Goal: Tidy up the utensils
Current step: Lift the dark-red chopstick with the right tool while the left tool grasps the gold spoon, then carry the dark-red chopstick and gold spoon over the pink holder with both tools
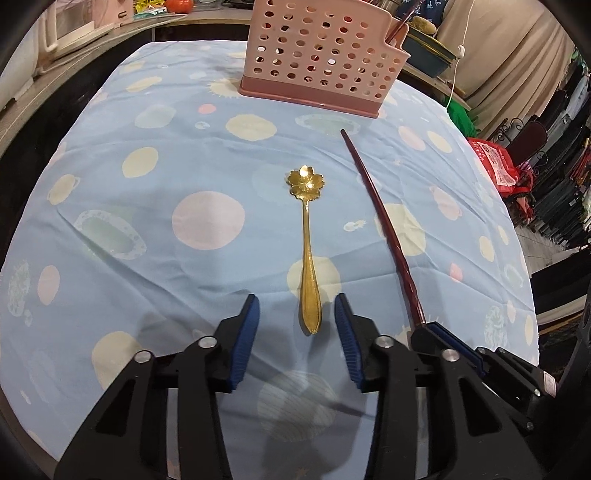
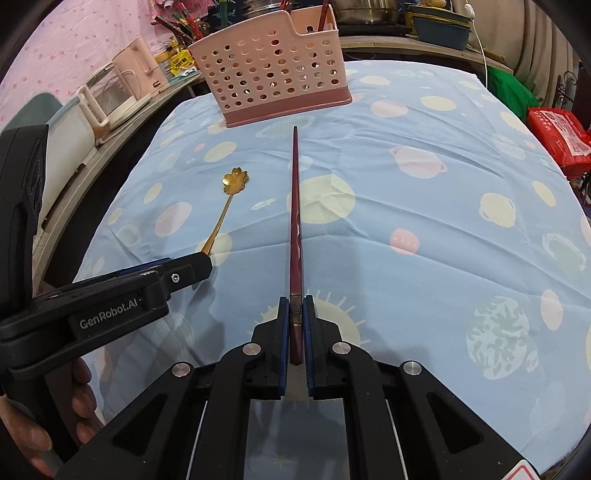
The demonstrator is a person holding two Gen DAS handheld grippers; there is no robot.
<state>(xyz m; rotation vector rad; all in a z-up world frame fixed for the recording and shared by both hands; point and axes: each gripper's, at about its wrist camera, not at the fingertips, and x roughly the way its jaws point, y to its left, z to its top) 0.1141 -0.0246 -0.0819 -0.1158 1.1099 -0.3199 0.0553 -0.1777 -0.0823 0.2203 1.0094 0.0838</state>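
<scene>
While both grippers hung low over the table, the gold flower-bowl spoon [image 1: 306, 254] lay flat on the tablecloth [image 1: 147, 229], its long axis running toward the pink perforated utensil caddy [image 1: 317, 55]; the flower bowl pointed at the caddy and the handle end pointed away from it. That handle end sat between the blue pads of the left gripper [image 1: 301, 317], whose fingers stood narrowly apart and clear of the metal on both sides. The dark red chopstick [image 2: 295, 221] lay parallel to the spoon, on the spoon's right as seen facing the caddy, with its thin tip aimed at the caddy base and just short of it. Its thick, banded end was clamped between the pads of the right gripper [image 2: 296, 310]. A second chopstick [image 2: 324, 14] stood upright in the caddy's low end compartment. The cloth was pale blue with planet and dot prints, lightly creased. Behind the caddy stood cluttered shelves, a pink kettle [image 2: 136, 70] and stacked basins [image 2: 439, 26].
</scene>
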